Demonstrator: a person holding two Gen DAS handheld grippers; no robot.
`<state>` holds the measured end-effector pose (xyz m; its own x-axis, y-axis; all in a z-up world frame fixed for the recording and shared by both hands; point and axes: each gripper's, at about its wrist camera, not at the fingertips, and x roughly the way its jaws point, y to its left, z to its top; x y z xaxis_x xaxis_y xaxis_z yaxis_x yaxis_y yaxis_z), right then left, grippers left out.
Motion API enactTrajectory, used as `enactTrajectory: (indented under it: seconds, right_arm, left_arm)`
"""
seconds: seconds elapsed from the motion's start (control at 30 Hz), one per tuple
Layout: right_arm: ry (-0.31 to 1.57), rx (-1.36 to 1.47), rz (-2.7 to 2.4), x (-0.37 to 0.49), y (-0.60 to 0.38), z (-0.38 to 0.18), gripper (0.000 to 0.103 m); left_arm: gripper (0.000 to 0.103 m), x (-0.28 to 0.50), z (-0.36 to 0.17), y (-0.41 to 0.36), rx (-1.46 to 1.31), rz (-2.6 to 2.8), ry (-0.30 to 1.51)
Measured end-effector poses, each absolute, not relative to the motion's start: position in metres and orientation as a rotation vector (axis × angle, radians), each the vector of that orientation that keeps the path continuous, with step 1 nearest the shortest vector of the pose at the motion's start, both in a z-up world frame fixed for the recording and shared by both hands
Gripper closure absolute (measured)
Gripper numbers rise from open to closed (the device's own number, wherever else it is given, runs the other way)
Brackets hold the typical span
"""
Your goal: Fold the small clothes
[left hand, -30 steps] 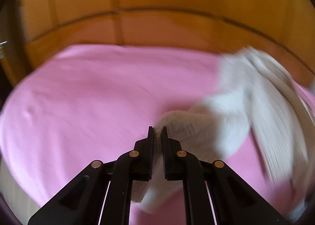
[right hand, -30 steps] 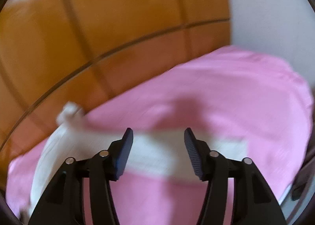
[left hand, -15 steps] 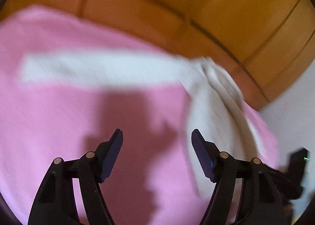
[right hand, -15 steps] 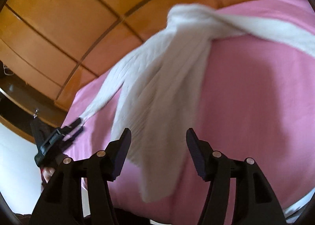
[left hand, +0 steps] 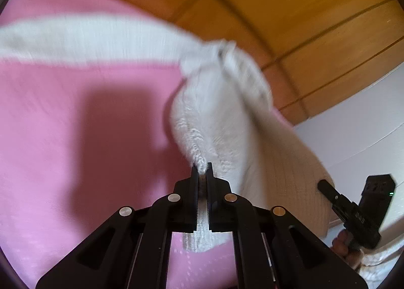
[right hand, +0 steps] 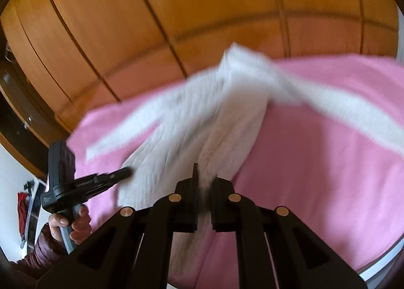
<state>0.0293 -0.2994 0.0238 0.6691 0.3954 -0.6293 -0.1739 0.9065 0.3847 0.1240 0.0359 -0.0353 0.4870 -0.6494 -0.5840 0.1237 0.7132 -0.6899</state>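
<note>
Sweater (left hand: 227,117) lies on the pink sheet (left hand: 75,137), its near edge lifted. Both jaws have just closed: left gripper (left hand: 201,172) and right gripper (right hand: 204,177) each pinch knit, so a fold can begin.

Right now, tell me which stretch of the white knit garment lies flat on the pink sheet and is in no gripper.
The long strip running left across the pink sheet. The bunched part is pinched by the left gripper and right gripper.

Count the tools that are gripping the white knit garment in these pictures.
2. The left tool is shut on a fold of the white knit garment over the pink sheet; the right tool is shut on its near edge. None seems hidden.
</note>
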Motion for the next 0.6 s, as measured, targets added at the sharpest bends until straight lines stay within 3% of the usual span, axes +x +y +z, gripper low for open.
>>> enactTrajectory:
  seconds: [0.13, 0.3, 0.6]
  right_arm:
    - [0.656, 0.356, 0.291, 0.005, -0.345, 0.068, 0.098]
    - [0.612, 0.418, 0.235, -0.034, -0.394, 0.075, 0.099]
    - [1.002, 0.362, -0.041, -0.049, -0.426, -0.067, 0.103]
  left_arm:
    - [0.100, 0.099, 0.018, 0.084, -0.636, -0.500, 0.840]
    - [0.100, 0.060, 0.041, 0.126, -0.666, -0.452, 0.815]
    - [0.100, 0.014, -0.049, 0.089, -0.586, -0.310, 1.074]
